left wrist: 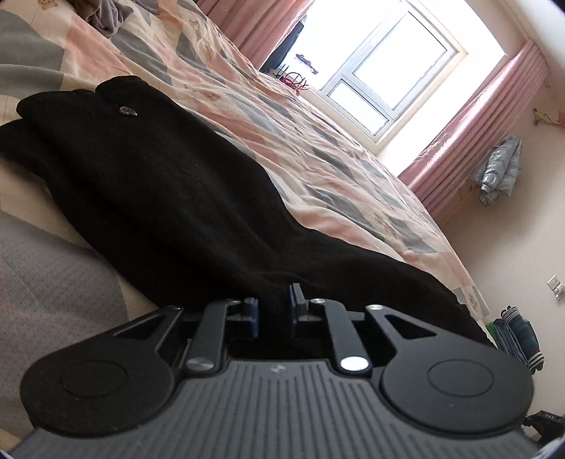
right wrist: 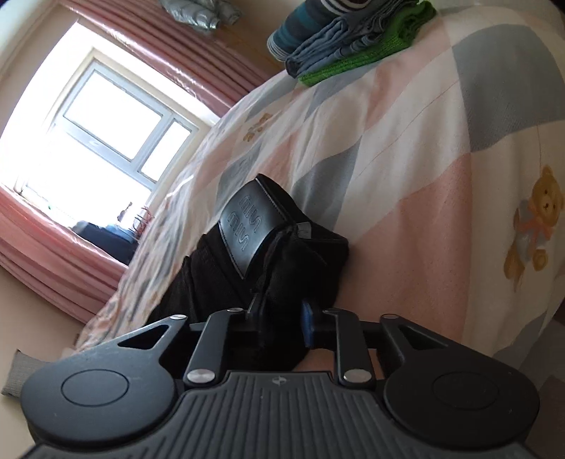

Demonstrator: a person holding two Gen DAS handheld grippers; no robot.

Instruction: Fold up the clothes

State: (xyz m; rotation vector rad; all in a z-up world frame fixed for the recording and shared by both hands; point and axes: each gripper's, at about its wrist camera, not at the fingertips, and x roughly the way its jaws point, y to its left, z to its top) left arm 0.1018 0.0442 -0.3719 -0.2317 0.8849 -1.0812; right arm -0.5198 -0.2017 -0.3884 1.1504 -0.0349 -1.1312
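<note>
Black trousers lie stretched along the checked bedspread, with a small metal rivet near their far end. My left gripper is at their near end, its blue pads close together with black cloth between them. In the right wrist view the bunched waistband of the trousers shows a leather label. My right gripper is shut on a fold of this black cloth, which hides the left pad.
A stack of folded clothes, green at the bottom, sits at the bed's far corner and also shows as folded clothes at the bed's edge. Grey garments lie at the far end. Window and pink curtains stand beyond.
</note>
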